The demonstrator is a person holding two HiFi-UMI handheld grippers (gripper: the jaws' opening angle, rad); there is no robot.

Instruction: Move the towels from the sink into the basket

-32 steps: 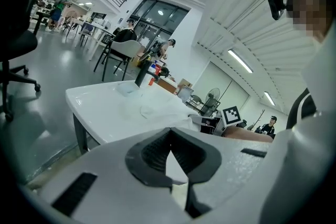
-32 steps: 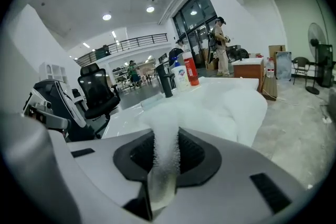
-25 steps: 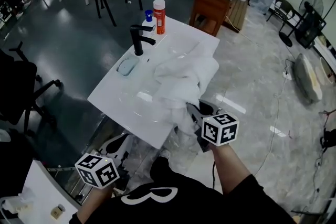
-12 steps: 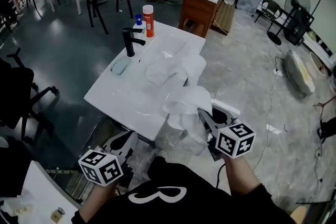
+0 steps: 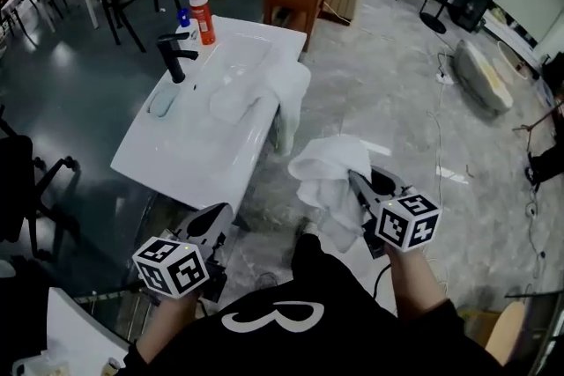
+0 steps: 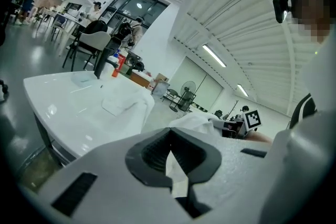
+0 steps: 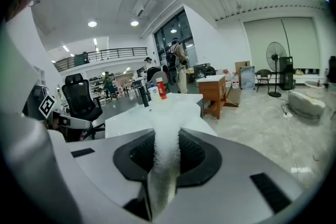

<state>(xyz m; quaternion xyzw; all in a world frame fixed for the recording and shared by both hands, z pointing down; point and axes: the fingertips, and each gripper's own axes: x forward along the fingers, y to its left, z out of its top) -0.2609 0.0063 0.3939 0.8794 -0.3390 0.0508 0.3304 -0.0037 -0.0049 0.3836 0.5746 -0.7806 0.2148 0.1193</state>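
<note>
A white terry towel (image 5: 328, 176) hangs bunched from the right tool (image 5: 355, 186), whose jaws are clenched on a fold of it. In the right gripper view the cloth (image 7: 166, 162) fills the gap between the two jaws of that tool (image 7: 167, 132). The towel is in the air over the grey marbled floor (image 5: 414, 110), clear of the white ceramic sink (image 5: 181, 158), which stands ahead and to the left of the right tool.

A second white towel (image 5: 288, 92) lies in the sink's basin and drapes over the sink edge nearest the right tool. A flatter white cloth (image 5: 231, 101) rests in the basin just beyond it.

On the sink's flat surface, on its far side from both tools, stand a black tap (image 5: 176, 57), an orange bottle with a white cap (image 5: 203, 16) and a small blue bottle (image 5: 183, 18). A pale blue soap dish (image 5: 161, 104) sits beside the tap.

The right hand reaches forward from a black sleeve with its tool tipped slightly downward. The left tool (image 5: 211, 223) is held low by the sink's near edge. Its jaws are closed tip to tip, with nothing gripped (image 6: 169, 140).
</note>
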